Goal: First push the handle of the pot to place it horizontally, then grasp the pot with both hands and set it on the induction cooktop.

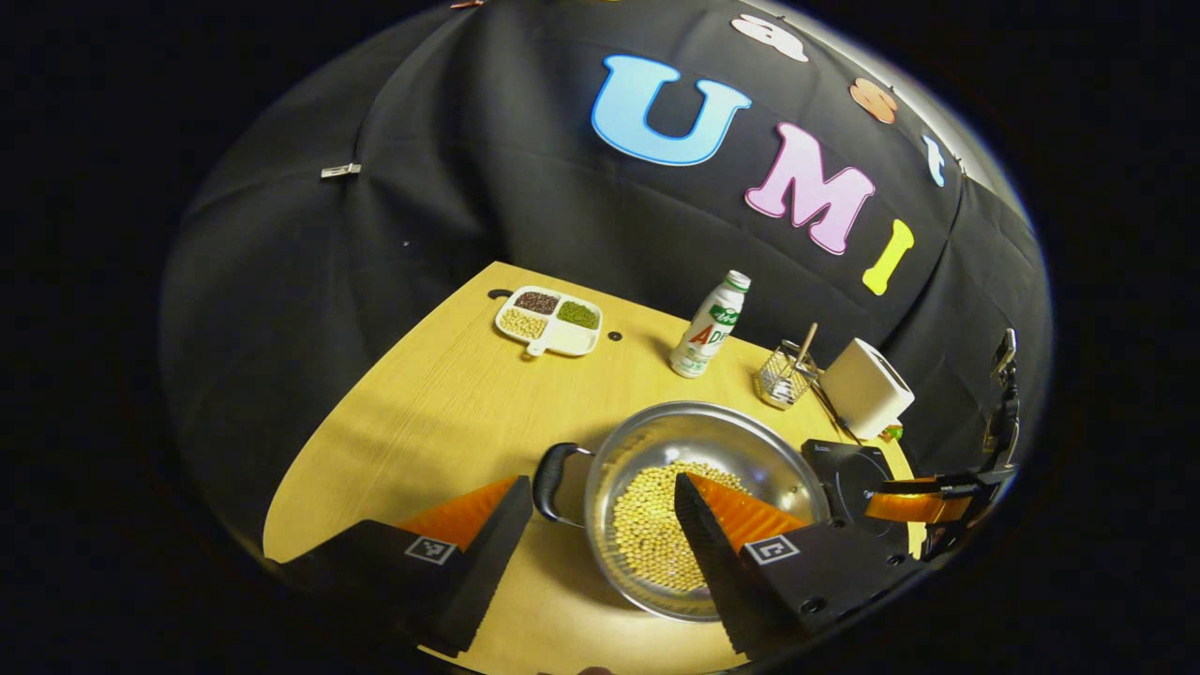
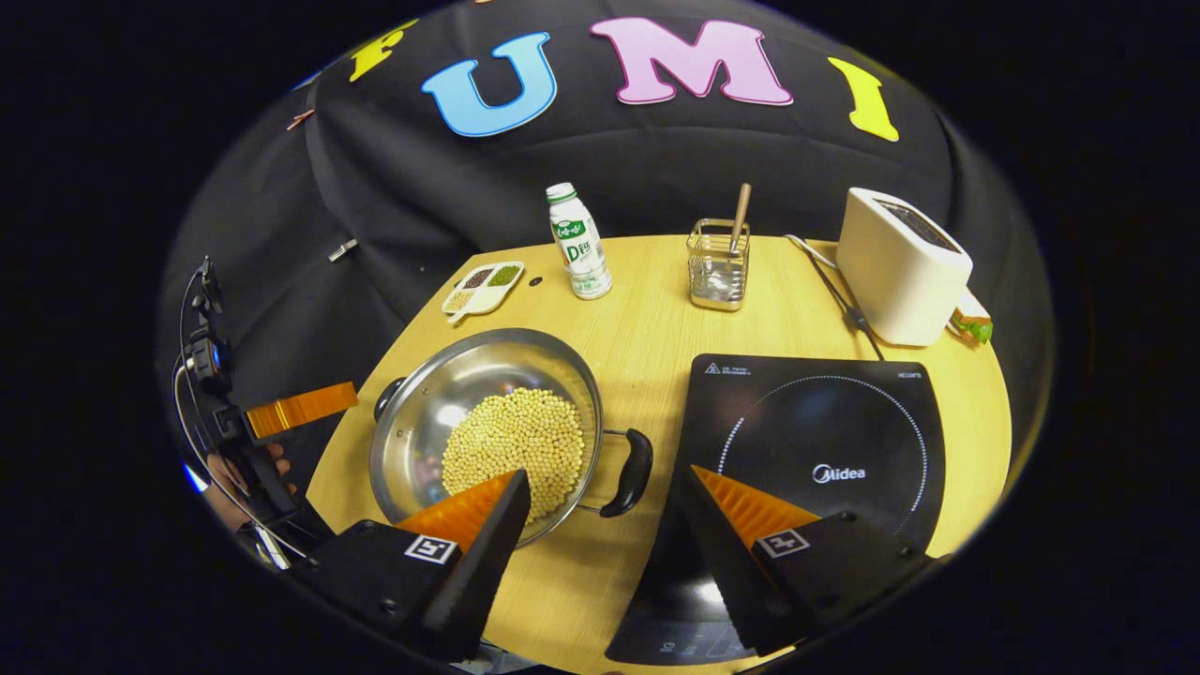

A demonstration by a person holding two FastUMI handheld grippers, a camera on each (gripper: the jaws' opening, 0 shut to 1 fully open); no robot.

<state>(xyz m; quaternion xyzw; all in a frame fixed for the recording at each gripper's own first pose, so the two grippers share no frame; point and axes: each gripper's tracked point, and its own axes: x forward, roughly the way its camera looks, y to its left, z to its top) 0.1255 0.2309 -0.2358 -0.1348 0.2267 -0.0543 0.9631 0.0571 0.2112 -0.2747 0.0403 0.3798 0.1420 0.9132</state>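
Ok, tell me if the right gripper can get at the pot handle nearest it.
Probably yes. The right gripper is open, and the handle lies just ahead between its fingers with bare table around it.

Our left gripper [image 1: 600, 525] has jaws spread wide, fingers level and pointing forward, nothing pinched. Our right gripper [image 2: 605, 520] is posed the same, jaws wide apart and holding nothing. A hand [image 2: 246, 476] grips the left gripper's body, seen at the right gripper view's left edge.
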